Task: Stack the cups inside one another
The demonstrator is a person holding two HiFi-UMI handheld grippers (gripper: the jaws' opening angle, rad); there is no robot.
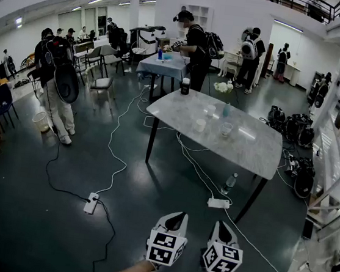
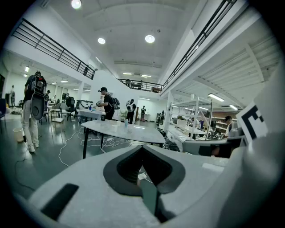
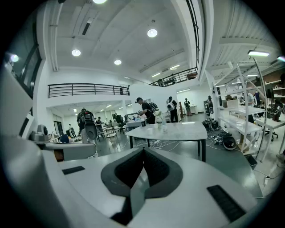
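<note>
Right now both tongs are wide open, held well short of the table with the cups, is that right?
No: the left tongs and right tongs are shut, empty, as both gripper views show. They are held well short of the table with the cups.

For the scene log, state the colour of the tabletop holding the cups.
Light grey, faintly marbled tabletop; it shows best in the head view.
</note>
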